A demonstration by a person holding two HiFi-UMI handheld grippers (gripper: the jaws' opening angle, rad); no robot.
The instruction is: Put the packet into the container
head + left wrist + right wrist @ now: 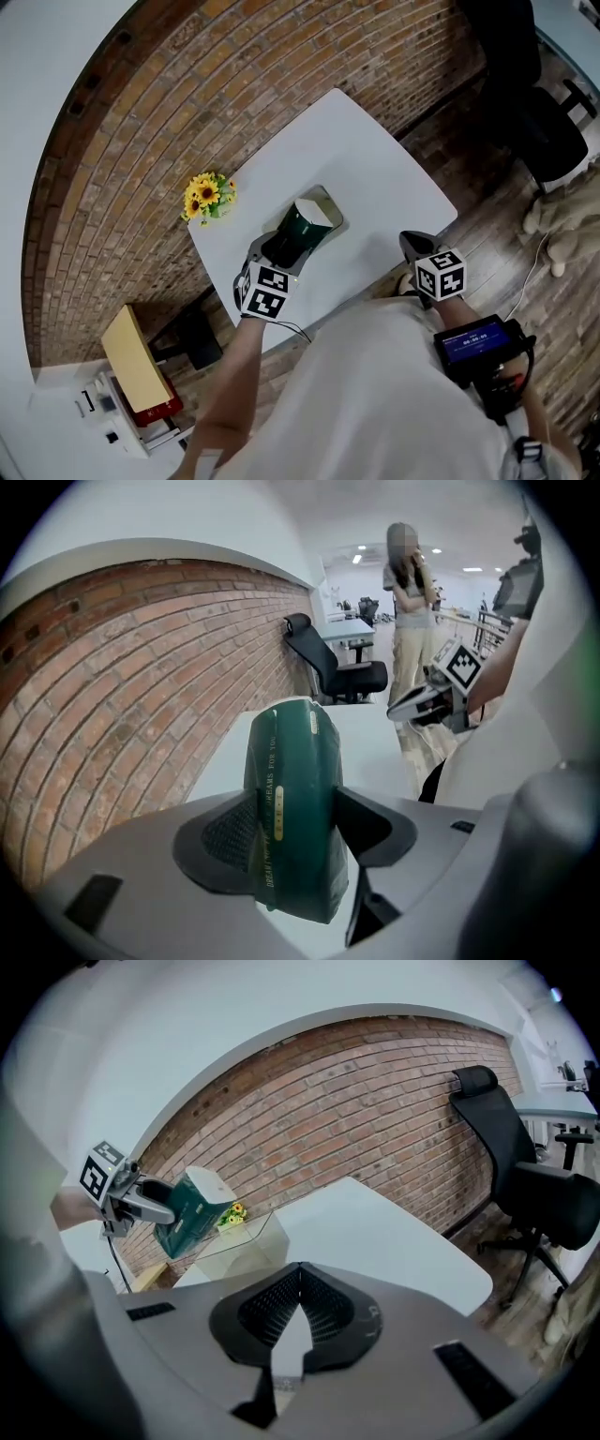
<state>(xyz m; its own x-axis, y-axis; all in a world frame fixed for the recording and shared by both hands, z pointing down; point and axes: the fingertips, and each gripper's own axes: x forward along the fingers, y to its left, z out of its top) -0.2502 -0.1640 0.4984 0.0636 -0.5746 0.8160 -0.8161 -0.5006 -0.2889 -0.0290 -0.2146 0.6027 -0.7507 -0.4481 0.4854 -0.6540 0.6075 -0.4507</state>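
A dark green packet [298, 234] is gripped in my left gripper [284, 247], tilted, with its pale top end over the clear container [330, 200] in the middle of the white table [375, 169]. In the left gripper view both pads press on the sides of the packet [292, 808]. From the right gripper view, the packet [192, 1211] hangs just above and left of the container [236, 1234]. My right gripper [413, 247] is shut and empty near the table's front right edge, well apart from the container. Its jaw tips meet in its own view.
A small bunch of yellow flowers [207, 196] stands at the table's left edge by the brick wall. A black office chair [539, 122] is beyond the table's far right corner. A person [408, 621] stands farther off. A wooden-topped box [136, 361] sits on the floor at left.
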